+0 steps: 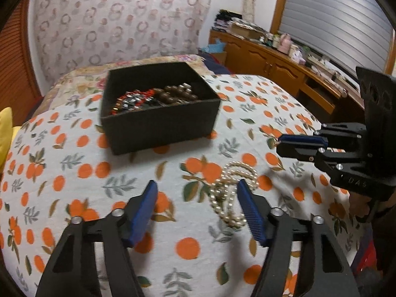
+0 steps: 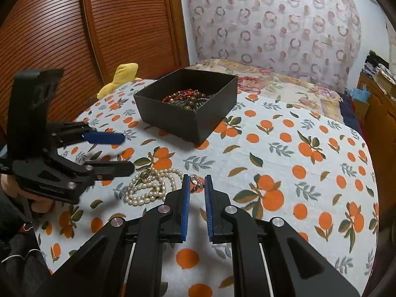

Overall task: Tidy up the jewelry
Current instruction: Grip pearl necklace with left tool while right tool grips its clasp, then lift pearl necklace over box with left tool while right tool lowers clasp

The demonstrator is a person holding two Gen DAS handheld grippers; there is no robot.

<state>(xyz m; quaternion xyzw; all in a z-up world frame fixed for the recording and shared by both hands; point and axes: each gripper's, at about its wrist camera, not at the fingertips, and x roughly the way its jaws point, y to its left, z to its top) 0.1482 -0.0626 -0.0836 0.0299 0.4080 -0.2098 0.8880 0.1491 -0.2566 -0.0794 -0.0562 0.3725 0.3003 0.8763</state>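
A white pearl necklace (image 1: 231, 193) lies in a heap on the orange-print cloth, also in the right wrist view (image 2: 151, 185). My left gripper (image 1: 196, 190) is open above the cloth, its right finger over the pearls; it also shows in the right wrist view (image 2: 127, 152). My right gripper (image 2: 197, 182) is shut on a small metal ring-like piece of jewelry (image 2: 196, 182) at its fingertips, just right of the pearls; it shows from the side in the left wrist view (image 1: 279, 143). A black box (image 1: 158, 106) of beaded jewelry stands beyond, also in the right wrist view (image 2: 190, 101).
The bed carries an orange-print cloth (image 2: 284, 153) and a floral quilt (image 2: 272, 79) behind it. A yellow cushion (image 2: 121, 76) lies at the left edge. A wooden cabinet (image 1: 272, 61) with clutter stands on the right, and a wooden shutter door (image 2: 74, 37) on the left.
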